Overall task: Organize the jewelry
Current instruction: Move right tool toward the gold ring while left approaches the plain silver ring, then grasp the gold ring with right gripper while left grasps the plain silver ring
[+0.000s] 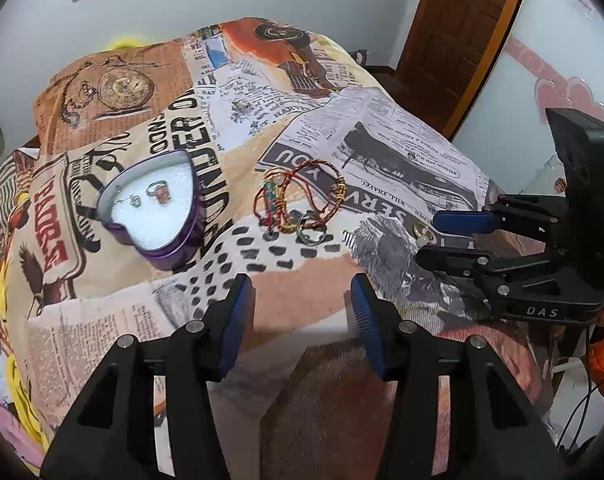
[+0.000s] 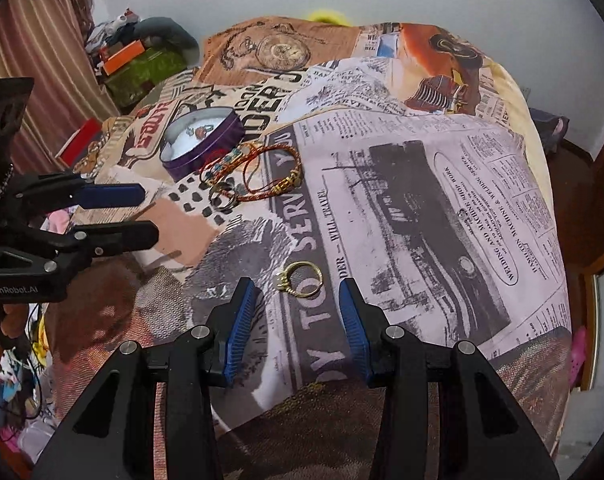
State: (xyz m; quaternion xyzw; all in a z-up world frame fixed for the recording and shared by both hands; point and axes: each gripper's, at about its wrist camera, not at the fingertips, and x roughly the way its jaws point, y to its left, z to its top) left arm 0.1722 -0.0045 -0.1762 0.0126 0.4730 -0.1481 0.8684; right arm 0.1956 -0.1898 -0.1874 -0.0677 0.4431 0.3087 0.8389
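The gold ring (image 2: 300, 279) lay flat on the newspaper-print blanket (image 2: 421, 208), just ahead of my right gripper (image 2: 298, 300), whose jaws stood apart and empty, tilted steeply down at it. Farther off, the thread bracelets (image 1: 298, 200) and two steel rings (image 1: 309, 234) sat heaped beside the purple heart-shaped tin (image 1: 154, 208), which held small pieces on white foam. My left gripper (image 1: 302, 304) angled down near them, jaws apart, nothing between.
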